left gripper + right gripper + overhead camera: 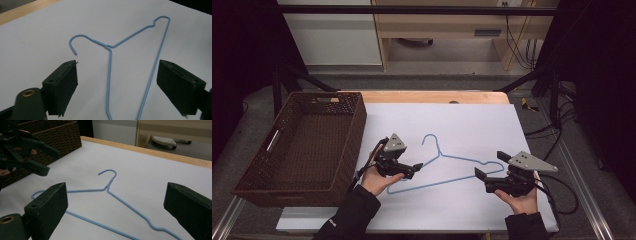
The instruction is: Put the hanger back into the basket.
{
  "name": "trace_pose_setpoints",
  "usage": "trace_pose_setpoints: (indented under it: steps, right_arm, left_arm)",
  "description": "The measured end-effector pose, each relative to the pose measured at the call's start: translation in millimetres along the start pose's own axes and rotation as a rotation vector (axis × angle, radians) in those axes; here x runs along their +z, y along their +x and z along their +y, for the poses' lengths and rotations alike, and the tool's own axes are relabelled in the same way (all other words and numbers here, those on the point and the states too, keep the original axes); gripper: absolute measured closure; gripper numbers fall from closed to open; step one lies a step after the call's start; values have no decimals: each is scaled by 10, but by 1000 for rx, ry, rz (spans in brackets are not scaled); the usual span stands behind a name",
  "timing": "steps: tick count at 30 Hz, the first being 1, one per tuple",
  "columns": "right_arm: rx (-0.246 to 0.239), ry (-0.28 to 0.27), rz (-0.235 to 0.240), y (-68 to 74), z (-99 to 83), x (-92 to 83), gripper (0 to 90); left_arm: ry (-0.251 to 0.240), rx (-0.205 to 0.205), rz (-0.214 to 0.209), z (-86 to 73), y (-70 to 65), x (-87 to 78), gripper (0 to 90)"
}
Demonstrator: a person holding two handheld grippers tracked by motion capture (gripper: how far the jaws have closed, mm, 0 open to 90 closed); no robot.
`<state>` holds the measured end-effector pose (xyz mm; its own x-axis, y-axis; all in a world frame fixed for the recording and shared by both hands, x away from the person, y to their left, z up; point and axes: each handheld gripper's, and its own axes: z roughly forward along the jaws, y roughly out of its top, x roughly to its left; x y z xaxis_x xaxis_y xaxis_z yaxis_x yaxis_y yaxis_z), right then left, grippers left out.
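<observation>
A thin blue wire hanger [447,167] lies flat on the smooth white sheet [472,125] that covers the table [437,96], whose pale wooden edge shows along the far side. The hanger is a slender triangle of bent wire with a twisted neck, a small open hook pointing away from the person, and a notch kinked into each shoulder. The left tool [412,170], matte black with blocky, flat-faced jaws and a grey three-cornered plate on top, sits at the hanger's left corner; its jaws stand wide apart, straddling the two wire runs without pressing on them. The right tool [487,167] hovers by the hanger's right shoulder, its jaws likewise spread wide and gripping nothing. At the table's left edge rests a dark brown woven basket [347,145], rectangular, with a coarse wicker texture and a handle slot cut into its walls.
</observation>
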<state>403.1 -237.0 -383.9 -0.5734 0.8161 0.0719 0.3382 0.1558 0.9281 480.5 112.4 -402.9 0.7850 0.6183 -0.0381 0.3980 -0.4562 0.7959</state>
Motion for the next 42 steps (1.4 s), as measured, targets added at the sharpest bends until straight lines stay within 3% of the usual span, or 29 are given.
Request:
trace_pose_setpoints:
  steps: [8, 22, 30, 36, 42]
  right_arm:
    - [0, 2, 2, 5, -6, 19, 60]
    - [2, 5, 3, -4, -17, 34, 68]
    - [3, 6, 2, -3, -20, 44, 69]
    - [7, 10, 4, 3, -22, 54, 69]
    - [-3, 16, 5, 0, -26, 62, 69]
  left_arm:
    - [83, 21, -7, 12, 7, 338, 233]
    - [220, 71, 6, -101, 63, 736, 494]
    - [261, 93, 16, -148, 76, 828, 624]
    - [260, 102, 7, -148, 60, 843, 715]
    - [279, 94, 6, -130, 21, 853, 788]
